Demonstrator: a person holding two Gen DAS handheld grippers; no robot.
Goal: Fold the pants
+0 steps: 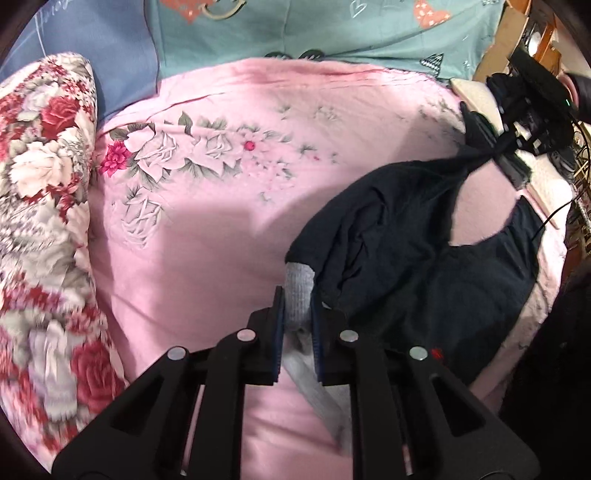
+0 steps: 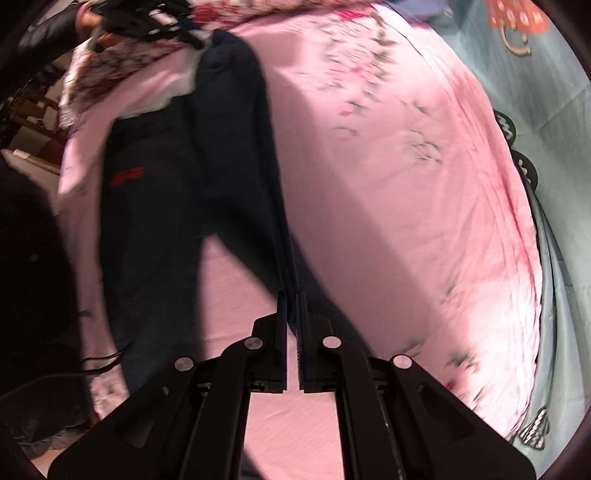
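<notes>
Dark navy pants (image 1: 406, 251) with a small red logo lie partly lifted over a pink floral bedsheet (image 1: 207, 229). My left gripper (image 1: 298, 295) is shut on the grey waistband (image 1: 299, 291) at one end of the pants. My right gripper (image 2: 292, 295) is shut on the dark leg fabric (image 2: 229, 155), which stretches away toward the left gripper (image 2: 177, 26) at the top left. In the left wrist view the right gripper (image 1: 506, 144) pinches the leg end at the far right, and the pants hang stretched between both.
A rolled floral quilt (image 1: 44, 206) lies along the left of the bed. A teal sheet with heart prints (image 1: 332, 29) covers the far side. Clutter and cables (image 1: 576, 158) sit past the right bed edge. A dark shape (image 2: 33, 266) stands at the left.
</notes>
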